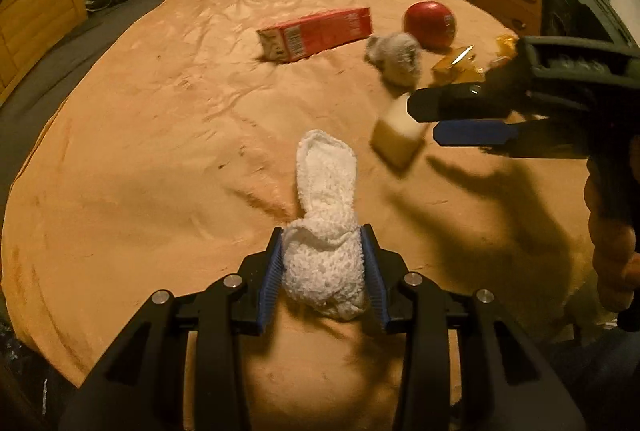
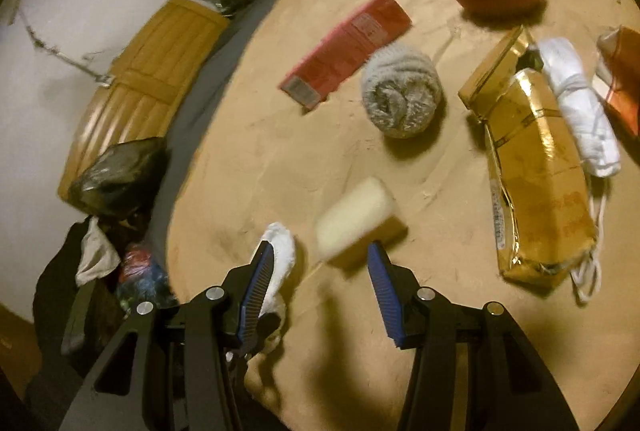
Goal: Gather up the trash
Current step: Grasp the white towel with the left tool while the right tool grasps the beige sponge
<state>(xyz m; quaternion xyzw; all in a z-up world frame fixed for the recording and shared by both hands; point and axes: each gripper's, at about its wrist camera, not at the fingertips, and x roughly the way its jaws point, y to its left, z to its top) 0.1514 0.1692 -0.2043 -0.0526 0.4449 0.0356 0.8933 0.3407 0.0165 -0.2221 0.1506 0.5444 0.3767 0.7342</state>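
White fluffy terry sock [image 1: 324, 231]: clenched between left gripper [image 1: 323, 263] fingers.
Right gripper [image 2: 320, 271]: fingers released, above pale yellow sponge block [image 2: 356, 219].

Dim warm light; hard shadows; sponge [image 2: 356, 219] motion-blurred; strong fisheye bending at edges.

The sponge [image 2: 358, 217] is blurred in both views. In the right wrist view the red packet [image 2: 622, 79] is cut off by the right edge, and the print on the gold bag [image 2: 538, 167] is too small to read.
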